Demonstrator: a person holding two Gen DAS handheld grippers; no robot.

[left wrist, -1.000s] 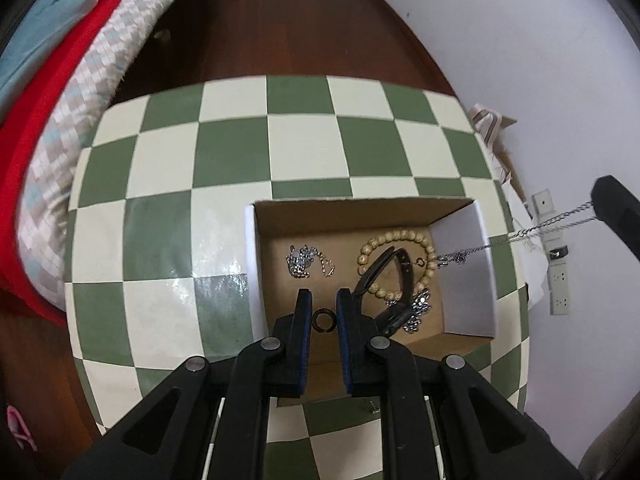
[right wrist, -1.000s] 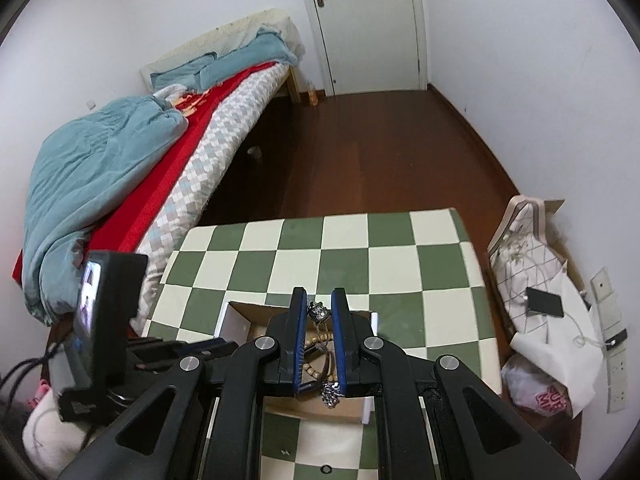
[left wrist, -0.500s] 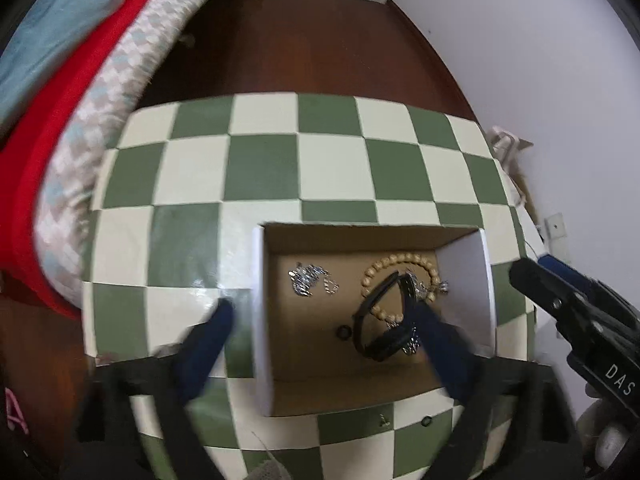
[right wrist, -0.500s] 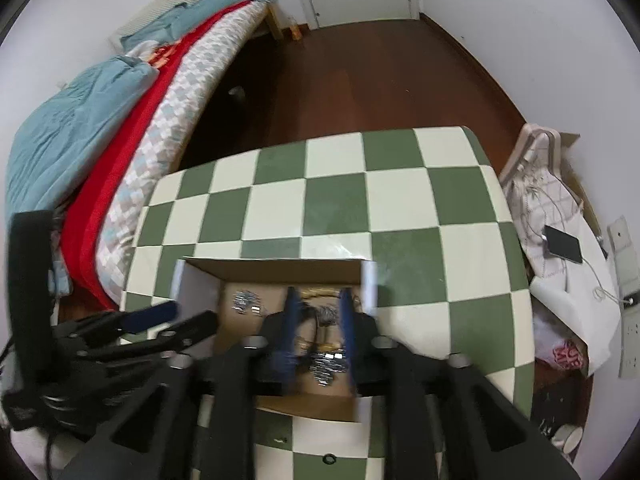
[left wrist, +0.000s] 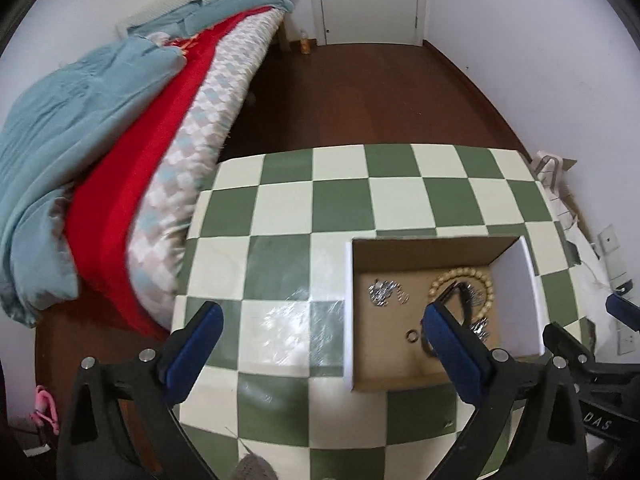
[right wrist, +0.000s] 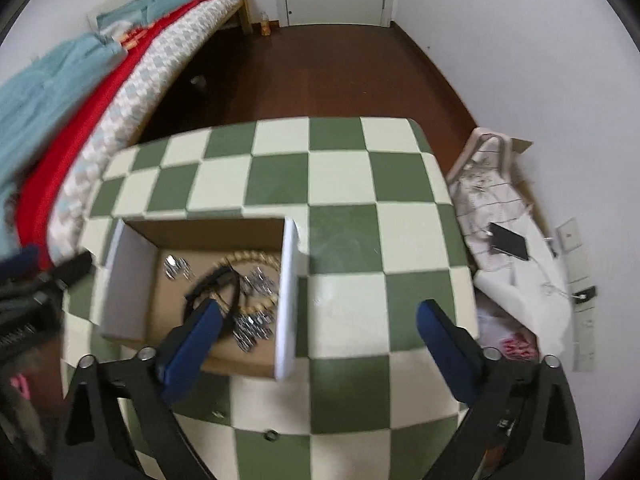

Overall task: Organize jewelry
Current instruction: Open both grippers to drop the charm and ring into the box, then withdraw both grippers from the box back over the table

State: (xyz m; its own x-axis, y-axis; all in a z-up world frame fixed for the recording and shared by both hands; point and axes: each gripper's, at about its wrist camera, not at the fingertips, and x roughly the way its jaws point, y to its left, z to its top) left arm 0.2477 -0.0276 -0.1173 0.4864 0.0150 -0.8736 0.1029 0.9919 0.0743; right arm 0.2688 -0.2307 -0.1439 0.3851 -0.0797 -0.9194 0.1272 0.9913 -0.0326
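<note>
An open cardboard box (left wrist: 436,378) (right wrist: 128,280) stands on the green-and-white checked table (left wrist: 280,264) (right wrist: 348,184). Inside lie a beige bead bracelet (left wrist: 454,276) (right wrist: 250,258), a black bangle (right wrist: 200,288), a small dark ring (left wrist: 412,335), a silver chain piece (left wrist: 382,294) (right wrist: 176,268) and silver chains (right wrist: 250,332). My left gripper (left wrist: 320,332) is open and empty, above the table left of the box. My right gripper (right wrist: 318,328) is open and empty, over the box's right wall. A small ring (right wrist: 271,436) lies on the table in front of the box.
A bed with red and blue bedding (left wrist: 100,128) runs along the left of the table. A bag and white items with a black phone (right wrist: 508,240) sit on the floor to the right. Dark wood floor and a white door (left wrist: 368,0) lie beyond.
Both grippers opened and pulled back up from the box. The left one let go of the small ring and the right one let go of the silver chain; both now lie in the box.
</note>
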